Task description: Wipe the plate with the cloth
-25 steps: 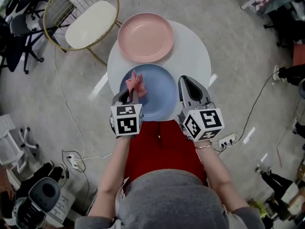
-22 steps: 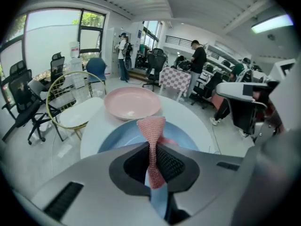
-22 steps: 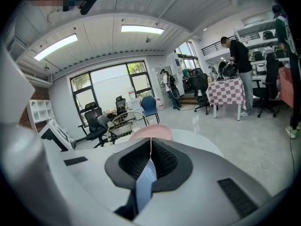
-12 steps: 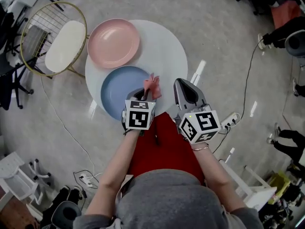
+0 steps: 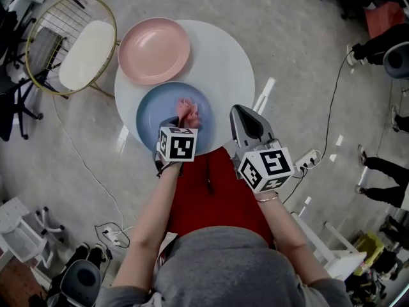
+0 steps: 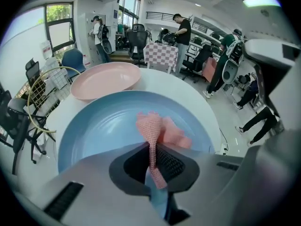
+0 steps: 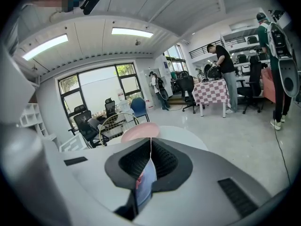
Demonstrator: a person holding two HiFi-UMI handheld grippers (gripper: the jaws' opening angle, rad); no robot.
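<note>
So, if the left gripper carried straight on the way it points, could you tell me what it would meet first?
Most likely the blue plate: the left gripper, shut on the pink cloth, points down into it, though depth is unclear.

Plate rim (image 5: 142, 110) behind left gripper (image 5: 180, 120)

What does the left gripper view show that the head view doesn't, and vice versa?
Left gripper view only: the left tool with its jaws shut on the pink cloth; people by a checkered table. Head view only: the person's forearms and red garment. Both: cloth over the blue plate, pink plate beyond it, white round table, wire chair.
</note>
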